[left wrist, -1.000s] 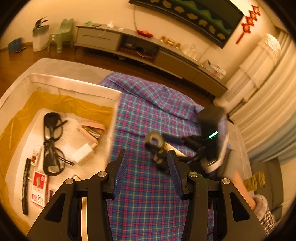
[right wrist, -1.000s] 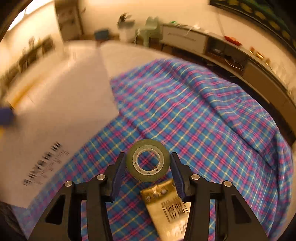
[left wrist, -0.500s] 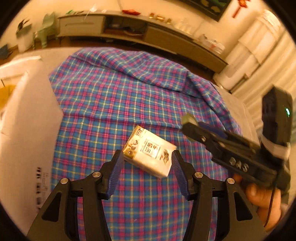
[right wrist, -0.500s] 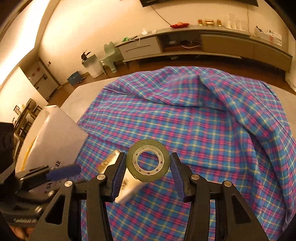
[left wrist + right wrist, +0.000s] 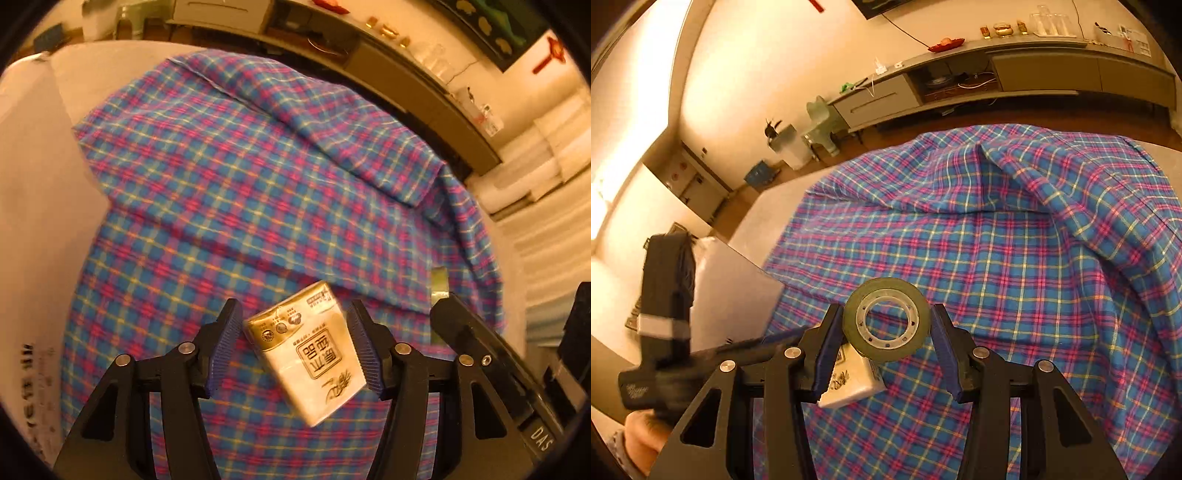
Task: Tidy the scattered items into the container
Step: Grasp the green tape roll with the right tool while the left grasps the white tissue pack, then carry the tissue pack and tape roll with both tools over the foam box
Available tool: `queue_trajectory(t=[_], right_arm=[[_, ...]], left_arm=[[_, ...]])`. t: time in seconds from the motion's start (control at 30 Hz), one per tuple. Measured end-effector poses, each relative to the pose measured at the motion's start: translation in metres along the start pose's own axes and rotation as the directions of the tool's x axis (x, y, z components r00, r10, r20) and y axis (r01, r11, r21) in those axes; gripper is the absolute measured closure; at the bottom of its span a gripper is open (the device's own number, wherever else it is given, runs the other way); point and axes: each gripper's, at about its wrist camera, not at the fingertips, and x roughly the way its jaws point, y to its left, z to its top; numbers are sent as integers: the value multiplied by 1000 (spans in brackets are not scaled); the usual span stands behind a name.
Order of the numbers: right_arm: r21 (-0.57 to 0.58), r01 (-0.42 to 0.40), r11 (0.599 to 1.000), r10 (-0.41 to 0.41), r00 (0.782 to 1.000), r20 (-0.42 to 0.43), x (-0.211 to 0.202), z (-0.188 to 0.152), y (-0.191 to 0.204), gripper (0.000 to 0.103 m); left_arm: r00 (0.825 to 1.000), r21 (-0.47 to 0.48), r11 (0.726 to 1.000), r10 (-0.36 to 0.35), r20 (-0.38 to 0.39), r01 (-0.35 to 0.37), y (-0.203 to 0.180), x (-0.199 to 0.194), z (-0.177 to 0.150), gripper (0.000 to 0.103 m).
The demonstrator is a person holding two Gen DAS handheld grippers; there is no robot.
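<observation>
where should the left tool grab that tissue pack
Grip the tissue pack across its two long side edges, coming down from above with the left tool straddling it. It lies flat and skewed on the plaid cloth, so turning the tool to match should seat the pads squarely.

Plaid cloth (image 5: 1015, 258) covers the desk (image 5: 764, 206), creased at the far side; low cabinet (image 5: 1015, 70) along the wall; green chair (image 5: 820, 125) beside it.
</observation>
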Motion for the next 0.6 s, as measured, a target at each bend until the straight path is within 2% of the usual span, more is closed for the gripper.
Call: queue_trajectory(t=[0.13,0.23,0.33,0.53,0.6], right_arm=[[19,-9,1000,8,999,31,-8,7,-4,54],[33,-13,999,11,999,42,-13,9,-9,54],[42,-17,999,15,999,44,-16,11,-15,54],[78,-24,997,20,998,51,-22,13,-30,54],[81,-32,996,27,998,54,-24,13,-32,54]], left_arm=[[997,89,993,78,12,-79,-21,6,-16,40],[989,89,986,135,63,-140,-28,-4,-20,40],[982,114,976,177,64,-184,-36,-5,-25,39],[960,175,945,268,76,-278,-49,15,-31,33],[951,194,932,288,113,-305,-50,20,-33,31]])
